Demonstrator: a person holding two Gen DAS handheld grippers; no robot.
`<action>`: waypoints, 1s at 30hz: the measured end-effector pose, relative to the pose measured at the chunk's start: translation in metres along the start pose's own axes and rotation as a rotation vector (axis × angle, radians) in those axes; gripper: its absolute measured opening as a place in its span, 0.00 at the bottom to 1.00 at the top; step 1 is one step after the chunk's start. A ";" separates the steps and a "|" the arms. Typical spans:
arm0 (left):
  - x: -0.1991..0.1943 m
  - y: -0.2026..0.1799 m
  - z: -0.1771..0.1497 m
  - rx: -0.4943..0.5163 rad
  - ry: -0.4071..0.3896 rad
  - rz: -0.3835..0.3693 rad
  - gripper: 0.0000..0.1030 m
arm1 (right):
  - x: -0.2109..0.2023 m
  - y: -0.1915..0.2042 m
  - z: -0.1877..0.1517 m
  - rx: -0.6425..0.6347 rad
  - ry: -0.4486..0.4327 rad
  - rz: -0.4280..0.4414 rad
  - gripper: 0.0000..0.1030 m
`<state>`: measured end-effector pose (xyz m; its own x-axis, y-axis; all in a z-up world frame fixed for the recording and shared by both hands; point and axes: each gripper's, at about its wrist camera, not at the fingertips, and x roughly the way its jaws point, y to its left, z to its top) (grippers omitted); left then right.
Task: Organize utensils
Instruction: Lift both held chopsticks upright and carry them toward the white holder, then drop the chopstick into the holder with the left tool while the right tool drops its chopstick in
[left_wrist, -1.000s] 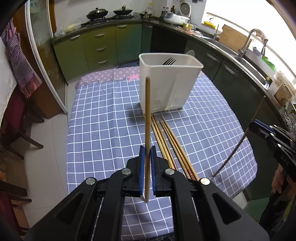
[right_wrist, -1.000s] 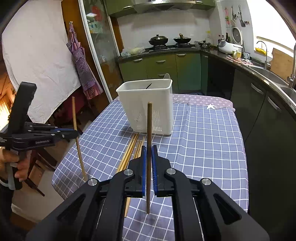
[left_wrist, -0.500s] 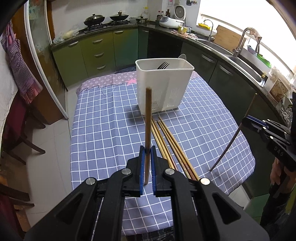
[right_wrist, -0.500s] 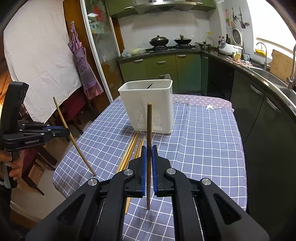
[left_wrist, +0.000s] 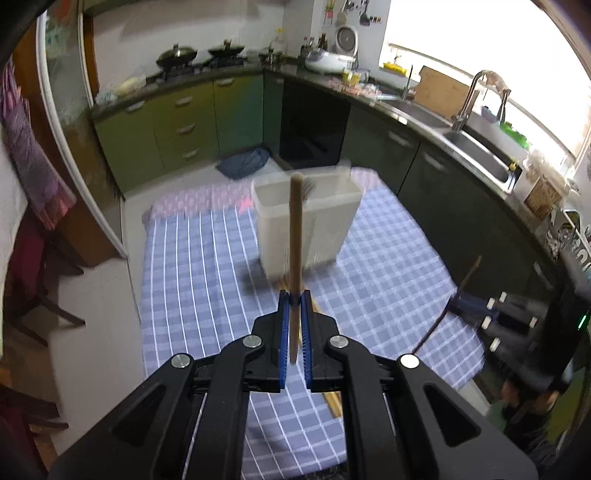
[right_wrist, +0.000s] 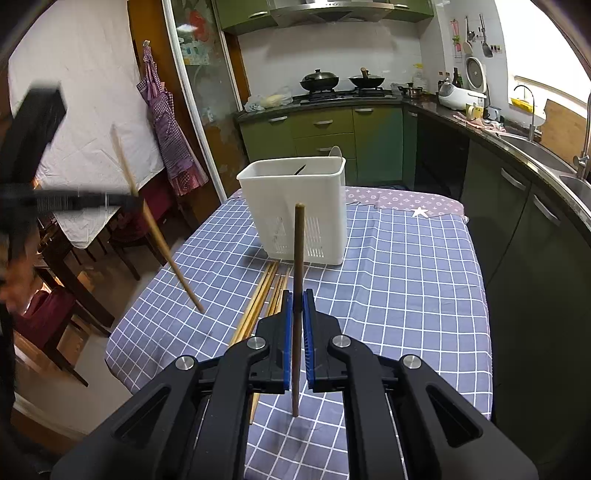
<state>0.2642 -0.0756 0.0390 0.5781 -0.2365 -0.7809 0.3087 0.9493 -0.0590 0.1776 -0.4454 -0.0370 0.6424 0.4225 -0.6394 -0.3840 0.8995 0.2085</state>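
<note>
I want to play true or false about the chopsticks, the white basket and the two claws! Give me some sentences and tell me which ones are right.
1. Each claw holds one chopstick. True: the left claw grips a light chopstick and the right claw grips a dark chopstick.
2. The white basket lies tipped on its side. False: it stands upright on the checked tablecloth.
3. More chopsticks lie on the cloth in front of the basket. True: loose chopsticks rest there.
4. The basket has nothing in it. False: a dark utensil pokes up inside it.
5. The right claw's chopstick is already in the basket. False: it is in the air, short of the basket.
</note>
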 end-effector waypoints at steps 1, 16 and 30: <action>-0.006 -0.002 0.013 0.006 -0.016 0.005 0.06 | 0.000 -0.001 0.000 0.002 0.000 0.000 0.06; -0.001 -0.023 0.142 0.013 -0.197 0.089 0.06 | 0.003 0.000 -0.002 -0.002 0.005 0.012 0.06; 0.100 0.003 0.104 -0.042 0.045 0.071 0.17 | -0.009 0.000 0.038 -0.001 -0.038 0.029 0.06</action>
<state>0.4011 -0.1175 0.0254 0.5623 -0.1594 -0.8114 0.2357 0.9714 -0.0275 0.1977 -0.4451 -0.0032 0.6558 0.4521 -0.6045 -0.4035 0.8868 0.2255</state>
